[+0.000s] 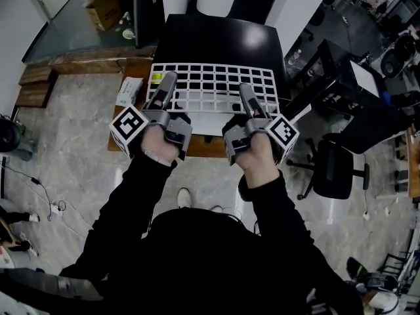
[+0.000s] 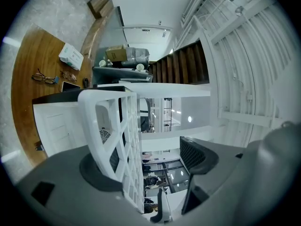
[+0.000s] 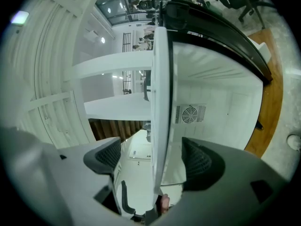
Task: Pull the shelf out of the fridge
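While your left gripper and right gripper straddle the white plastic lattice shelf open-jawed, clamp both evenly before pulling.

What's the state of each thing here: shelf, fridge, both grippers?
shelf: partly out of the fridge, front edge between the jaws of both grippers.
fridge: open, white inside showing in the right gripper view.
left gripper: open, shelf resting against one pad, the other pad clear of it.
right gripper: open, shelf edge between the pads with a gap on each side.
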{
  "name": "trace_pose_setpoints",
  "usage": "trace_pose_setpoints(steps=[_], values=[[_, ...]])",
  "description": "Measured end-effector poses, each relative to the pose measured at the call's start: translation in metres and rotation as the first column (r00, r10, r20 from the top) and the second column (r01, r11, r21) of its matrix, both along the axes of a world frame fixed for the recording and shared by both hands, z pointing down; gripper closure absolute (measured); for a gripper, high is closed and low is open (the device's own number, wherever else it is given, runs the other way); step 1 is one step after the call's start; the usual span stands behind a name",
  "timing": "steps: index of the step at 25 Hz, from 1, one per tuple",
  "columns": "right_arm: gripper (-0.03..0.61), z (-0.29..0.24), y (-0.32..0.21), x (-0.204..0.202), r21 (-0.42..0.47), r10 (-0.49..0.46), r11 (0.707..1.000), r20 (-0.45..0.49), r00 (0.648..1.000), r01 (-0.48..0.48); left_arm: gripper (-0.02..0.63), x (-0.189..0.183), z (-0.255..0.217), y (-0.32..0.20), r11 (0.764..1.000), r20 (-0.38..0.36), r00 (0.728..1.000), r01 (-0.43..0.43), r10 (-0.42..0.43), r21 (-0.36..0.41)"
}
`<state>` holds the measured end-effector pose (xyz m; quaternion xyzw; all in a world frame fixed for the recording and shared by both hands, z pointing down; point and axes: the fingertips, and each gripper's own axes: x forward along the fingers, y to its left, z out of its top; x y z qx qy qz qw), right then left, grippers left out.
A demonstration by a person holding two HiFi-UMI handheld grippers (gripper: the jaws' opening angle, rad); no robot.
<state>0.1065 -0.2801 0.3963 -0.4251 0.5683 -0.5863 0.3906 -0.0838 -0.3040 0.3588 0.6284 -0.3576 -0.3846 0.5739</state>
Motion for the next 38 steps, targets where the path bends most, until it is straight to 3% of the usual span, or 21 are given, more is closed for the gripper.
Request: trace_pose_setpoints(steps=[1,6,14,24,31,38], values=[[0.175,0.0,0.002,-0.005,0.007,-0.013,1.0,0.003,1.0,0.013,0.244,-0.001,0.001,0.001,1.0,0.002,1.0,0.001,-0.001,-0.001],[0.446,0.001,0.01,-0.017,0.05,-0.033,0.998,0.019,0.999,0.032,0.244,-0.001,0.001,-0.002,1.0,0.006,1.0,0.0,0.0,0.005],[0.552,0.003,0.012,-0.016,0.045,-0.011,0.999,0.035,0.999,0.009,0.244,0.002,-0.003,-0.001,1.0,0.013,1.0,-0.004,0.004,0.017],[0.552,0.005,0.02,-0.002,0.073,0.159,0.983,0.09,0.983,-0.166,0.244,0.013,-0.006,0.03,0.997,0.012,0.998,-0.064,0.063,0.045],[0.551,0.004,0.015,-0.008,0.08,0.229,0.968,0.128,0.965,-0.24,0.244,0.006,-0.007,0.04,0.994,0.01,0.995,-0.097,0.097,0.049],[0.551,0.006,0.012,0.015,0.083,0.312,0.942,0.146,0.939,-0.326,0.245,0.016,-0.007,0.057,0.99,0.005,0.992,-0.129,0.129,0.054]])
